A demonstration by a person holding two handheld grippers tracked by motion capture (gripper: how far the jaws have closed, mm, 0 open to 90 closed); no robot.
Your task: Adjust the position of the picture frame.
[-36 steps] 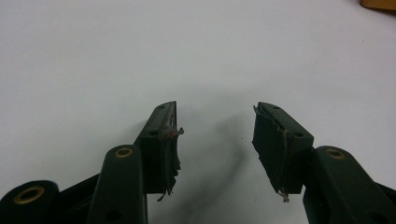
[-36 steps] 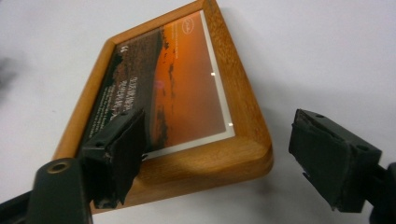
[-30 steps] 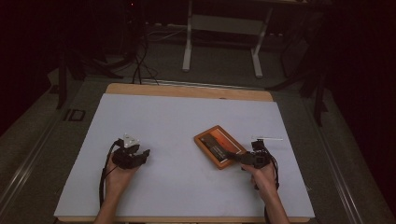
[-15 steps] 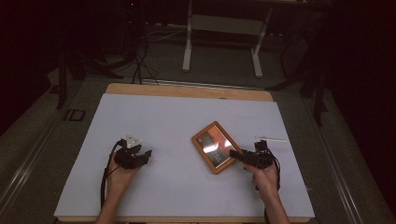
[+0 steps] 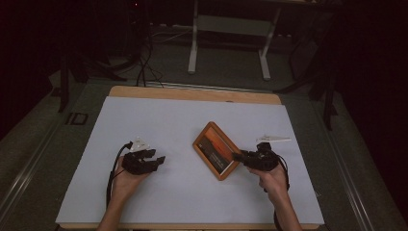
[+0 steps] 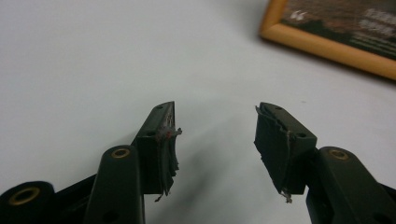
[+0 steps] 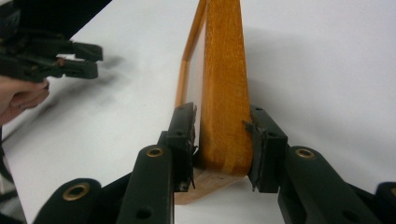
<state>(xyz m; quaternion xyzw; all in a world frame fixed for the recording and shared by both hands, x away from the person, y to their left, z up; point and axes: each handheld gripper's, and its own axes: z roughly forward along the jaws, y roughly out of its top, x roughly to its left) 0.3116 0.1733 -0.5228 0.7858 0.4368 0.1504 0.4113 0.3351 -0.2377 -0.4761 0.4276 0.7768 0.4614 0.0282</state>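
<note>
A picture frame point(image 5: 216, 150) with an orange wooden border lies right of the table's middle, tilted up at its near right end. My right gripper point(image 5: 236, 157) has just been closing and is now shut on that end. In the right gripper view both pads press the wooden edge point(image 7: 224, 93) from either side, with my right gripper point(image 7: 222, 135) around it. My left gripper point(image 5: 159, 160) rests at the left, open and empty. In the left gripper view, bare white table shows between the jaws of my left gripper point(image 6: 215, 130), and the frame's border point(image 6: 327, 49) lies at the upper right.
A white sheet point(image 5: 192, 120) covers the wooden table. A small pale flat object point(image 5: 273, 139) lies just beyond the right hand. My left gripper point(image 7: 88, 60) and its hand sit off to the left in the right gripper view. Desk legs and cables stand on the floor behind.
The right jaws closed from wide open onto the frame's near right end, and that end rose off the table as the frame turned a little. The left gripper stayed put.
</note>
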